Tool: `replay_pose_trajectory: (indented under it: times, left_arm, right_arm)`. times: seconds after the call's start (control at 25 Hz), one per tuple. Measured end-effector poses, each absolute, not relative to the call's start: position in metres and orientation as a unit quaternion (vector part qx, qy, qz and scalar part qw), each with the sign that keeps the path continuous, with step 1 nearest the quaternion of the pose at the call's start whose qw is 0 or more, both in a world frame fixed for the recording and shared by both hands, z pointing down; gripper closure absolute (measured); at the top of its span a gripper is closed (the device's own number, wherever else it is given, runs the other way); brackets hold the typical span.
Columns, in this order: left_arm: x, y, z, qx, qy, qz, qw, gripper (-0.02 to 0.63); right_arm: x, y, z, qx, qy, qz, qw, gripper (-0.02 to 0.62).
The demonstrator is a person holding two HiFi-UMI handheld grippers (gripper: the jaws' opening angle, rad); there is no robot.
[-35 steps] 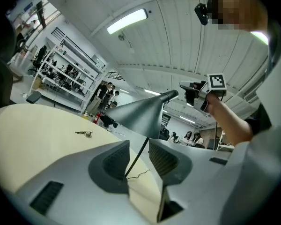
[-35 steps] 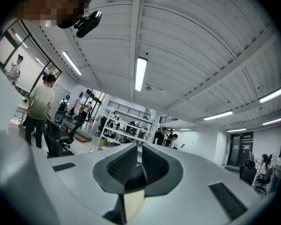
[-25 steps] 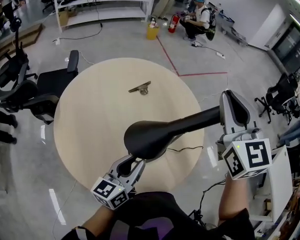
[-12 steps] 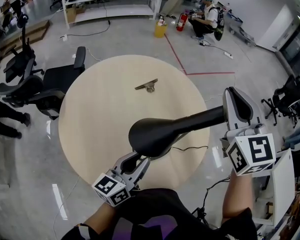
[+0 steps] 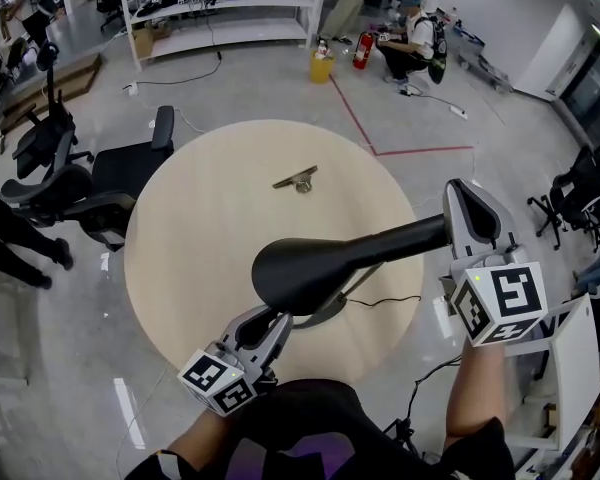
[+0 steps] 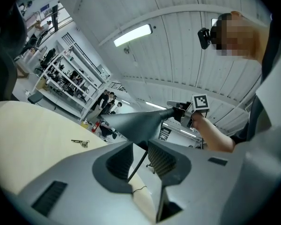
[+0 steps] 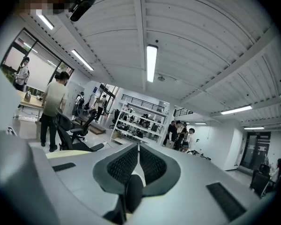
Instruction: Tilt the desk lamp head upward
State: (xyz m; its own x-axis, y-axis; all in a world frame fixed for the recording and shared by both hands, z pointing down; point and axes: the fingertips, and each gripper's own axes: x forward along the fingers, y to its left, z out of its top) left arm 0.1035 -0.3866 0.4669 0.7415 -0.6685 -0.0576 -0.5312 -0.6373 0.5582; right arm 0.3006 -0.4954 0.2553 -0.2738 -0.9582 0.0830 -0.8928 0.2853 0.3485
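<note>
1. Presently, the desk lamp head (image 5: 305, 273): black, oval, lying roughly level in the air above the near part of the round table (image 5: 200, 228).
2. The lamp arm (image 5: 400, 240): black, running from the head rightward into the right gripper (image 7: 138, 156).
3. The right gripper: jaws drawn nearly together, clamped on the lamp arm, which shows as a dark rounded shape low between them.
4. The left gripper (image 6: 139, 146): beneath the desk lamp head. Its jaws stand apart, having just been closing a little. A thin dark rod (image 6: 139, 161) passes through the gap and neither pad presses on it.
5. On the round table: a small metal item (image 5: 298, 179) on the far side, and a thin cable (image 5: 375, 299) near the right edge.
</note>
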Motion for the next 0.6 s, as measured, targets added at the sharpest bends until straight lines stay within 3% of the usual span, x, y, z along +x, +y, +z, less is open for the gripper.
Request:
replay_pose_trajectory:
  times: [0.6]
  left_arm:
    - [0.066, -0.409, 0.39, 0.896, -0.372, -0.164, 0.181, 0.463]
  right_arm:
    - [0.329, -0.491, 0.281, 0.596, -0.791, -0.066, 0.12, 0.578]
